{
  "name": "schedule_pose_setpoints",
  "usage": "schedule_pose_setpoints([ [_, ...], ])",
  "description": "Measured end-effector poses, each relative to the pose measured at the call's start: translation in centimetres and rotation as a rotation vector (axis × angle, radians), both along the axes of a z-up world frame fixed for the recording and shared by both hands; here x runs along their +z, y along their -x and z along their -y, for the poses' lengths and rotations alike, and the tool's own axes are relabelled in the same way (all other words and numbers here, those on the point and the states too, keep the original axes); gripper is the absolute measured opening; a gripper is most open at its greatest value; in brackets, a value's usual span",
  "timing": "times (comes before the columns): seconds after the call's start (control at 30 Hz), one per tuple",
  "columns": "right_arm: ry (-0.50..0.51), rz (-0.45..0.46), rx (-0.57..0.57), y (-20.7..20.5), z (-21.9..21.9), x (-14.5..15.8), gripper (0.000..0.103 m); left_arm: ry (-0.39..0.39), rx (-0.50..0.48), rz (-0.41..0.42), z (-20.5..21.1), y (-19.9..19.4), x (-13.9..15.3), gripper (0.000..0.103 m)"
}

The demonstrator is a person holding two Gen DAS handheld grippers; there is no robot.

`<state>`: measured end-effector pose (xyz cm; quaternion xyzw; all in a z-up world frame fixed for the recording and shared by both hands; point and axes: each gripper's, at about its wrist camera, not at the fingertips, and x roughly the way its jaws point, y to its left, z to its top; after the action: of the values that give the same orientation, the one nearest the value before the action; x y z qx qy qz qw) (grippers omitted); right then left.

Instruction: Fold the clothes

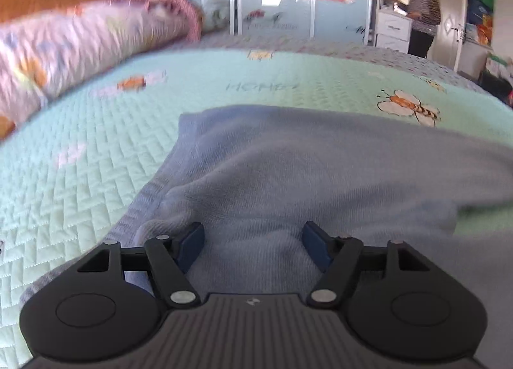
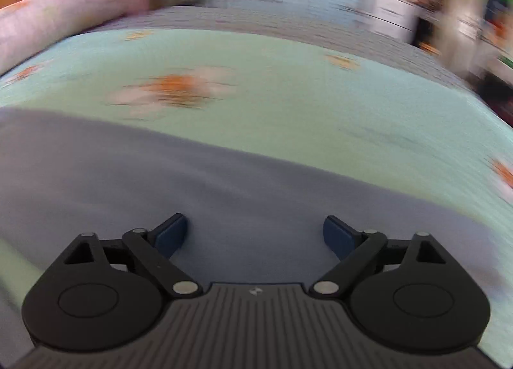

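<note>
GARMENT: grey-blue knit garment (image 1: 288, 170) is spread on the bed (image 1: 96, 160), ribbed hem at 9 o'clock | HANDLING: judged light, soft, limp; hem edge is advised for grasping | LEFT: left gripper (image 1: 253, 241) is spread, nothing pinched | RIGHT: right gripper (image 2: 255, 234) is spread over the cloth.

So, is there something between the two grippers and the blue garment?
Nothing visible. The left gripper and right gripper are both open directly over the blue garment, with only cloth between their fingers.
</note>
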<state>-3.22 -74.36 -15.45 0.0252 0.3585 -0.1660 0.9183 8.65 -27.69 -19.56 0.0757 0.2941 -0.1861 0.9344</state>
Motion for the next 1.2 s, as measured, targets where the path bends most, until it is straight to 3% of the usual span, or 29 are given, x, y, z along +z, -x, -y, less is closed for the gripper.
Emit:
schedule_pose_setpoints([
  [0.03,-0.011,-0.002,-0.066,1.9,2.3,-0.4,0.098,-0.001,0.002,0.001,0.1,-0.1,0.0,0.072],
  [0.1,0.076,-0.073,-0.280,5.2,6.3,-0.3,0.098,0.015,0.004,-0.005,-0.2,-0.3,-0.1,0.073],
  [0.17,0.103,0.001,-0.324,8.2,6.9,1.9,0.093,0.045,0.004,-0.016,-0.6,-0.5,-0.1,0.074],
  [0.23,0.086,0.098,-0.239,8.8,4.4,3.7,0.093,0.038,0.006,-0.006,-0.5,-0.3,-0.1,0.074],
  [0.33,0.062,0.148,0.002,4.2,-2.9,4.1,0.093,-0.006,0.010,0.021,0.3,0.1,-0.1,0.075],
  [0.5,-0.010,0.067,0.287,-7.8,-13.4,1.3,0.093,-0.015,0.014,0.012,0.5,-0.1,0.0,0.076],
  [0.63,0.026,-0.016,0.380,-10.3,-13.4,-0.6,0.095,0.003,0.018,0.011,0.2,-0.1,-0.1,0.076],
  [0.73,0.022,-0.022,0.199,-7.2,-4.5,-0.2,0.098,0.024,0.018,0.007,-0.1,0.0,-0.1,0.076],
  [0.83,-0.139,-0.005,-0.104,-0.3,8.2,-0.8,0.102,0.039,0.017,0.003,-0.2,-0.1,-0.1,0.076],
  [0.87,-0.116,-0.003,-0.238,2.8,11.4,-0.9,0.102,0.039,0.017,0.003,-0.2,-0.1,-0.1,0.076],
  [0.93,-0.083,-0.002,-0.478,8.3,15.3,-0.7,0.101,0.037,0.018,0.005,-0.1,-0.1,-0.1,0.076],
  [0.97,-0.096,0.027,-0.540,11.0,15.9,-0.2,0.099,0.035,0.018,0.005,-0.1,0.0,-0.1,0.076],
  [1.07,-0.080,0.131,-0.449,13.3,12.5,1.7,0.098,0.029,0.018,0.007,0.0,0.0,-0.1,0.076],
  [1.2,-0.135,0.196,-0.233,10.4,4.9,2.1,0.098,0.012,0.021,0.010,0.2,0.1,0.0,0.077],
])
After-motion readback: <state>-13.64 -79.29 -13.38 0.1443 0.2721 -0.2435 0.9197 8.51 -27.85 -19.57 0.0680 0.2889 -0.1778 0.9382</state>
